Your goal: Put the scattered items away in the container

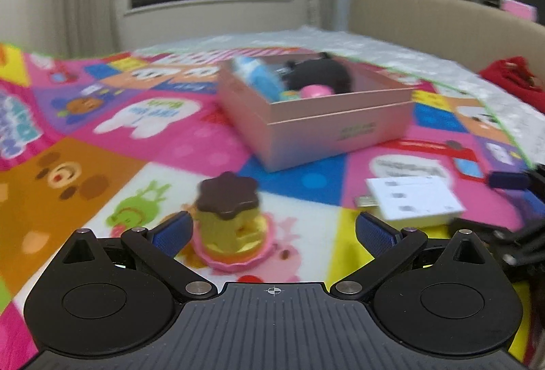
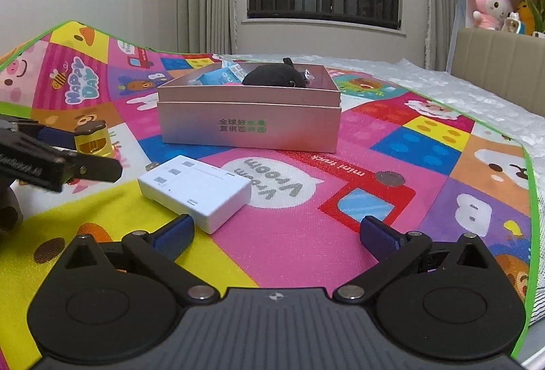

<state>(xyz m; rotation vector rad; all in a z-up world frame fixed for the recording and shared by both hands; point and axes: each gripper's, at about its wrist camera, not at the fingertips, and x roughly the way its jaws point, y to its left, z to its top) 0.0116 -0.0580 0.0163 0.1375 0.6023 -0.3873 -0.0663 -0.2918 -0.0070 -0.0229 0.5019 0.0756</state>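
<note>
- The left gripper point(image 1: 272, 228) is spread wide and grips nothing; its blue pads point(image 1: 172, 233) stand well apart over the play mat point(image 1: 85, 172).
- A toy pudding point(image 1: 228, 220), yellow with a brown scalloped top on a pink plate, sits between those fingers, close against the pad at about 9 o'clock; whether it touches the pad is hard to say, since the left wrist view is blurred.
- The right gripper point(image 2: 276, 228) is also spread wide and empty, low over the mat's pink and yellow squares.
- A white adapter point(image 2: 196, 191), flat and rectangular with a metal plug at its far-left corner, lies on the mat just ahead of the right gripper's left finger, at about 10 o'clock in the right wrist view.
- The pink box point(image 2: 250, 123) stands open on the mat at 12 o'clock from the right gripper, well beyond the adapter.
- Inside the box lie a black plush toy point(image 2: 276, 77), a blue packet point(image 2: 221, 75) and something small and pink point(image 1: 315, 92).
- In the right wrist view the left gripper shows at 9 o'clock, with the pudding just behind its finger.
- A pink plush doll point(image 2: 488, 5) sits on a headboard shelf at 2 o'clock.
</note>
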